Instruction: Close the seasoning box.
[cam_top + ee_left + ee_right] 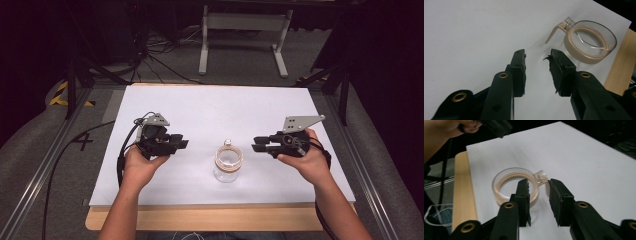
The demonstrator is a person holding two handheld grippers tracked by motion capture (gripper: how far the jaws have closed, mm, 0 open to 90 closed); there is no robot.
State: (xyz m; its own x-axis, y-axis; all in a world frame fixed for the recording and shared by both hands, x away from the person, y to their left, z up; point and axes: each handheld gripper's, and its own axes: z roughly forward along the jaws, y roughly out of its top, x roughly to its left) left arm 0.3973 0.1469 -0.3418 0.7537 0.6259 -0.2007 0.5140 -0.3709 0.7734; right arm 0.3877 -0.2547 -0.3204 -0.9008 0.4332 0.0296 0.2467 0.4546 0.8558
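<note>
- I see a clear glass jar (228,163) with a tan collar and wire clasp, standing upright on the white sheet (210,110) over the table (200,220), near its front edge.
- My left tongs (181,141) hover left of the jar, jaws apart, holding nothing.
- My right tongs (257,144) hover right of it, jaws also apart and empty.
- The only writing I can read is a "4" (82,141) on the floor at left.

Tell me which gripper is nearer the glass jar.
Right, narrowly. The right gripper hovers just right of the glass jar; the left gripper hovers farther off on its left.
</note>
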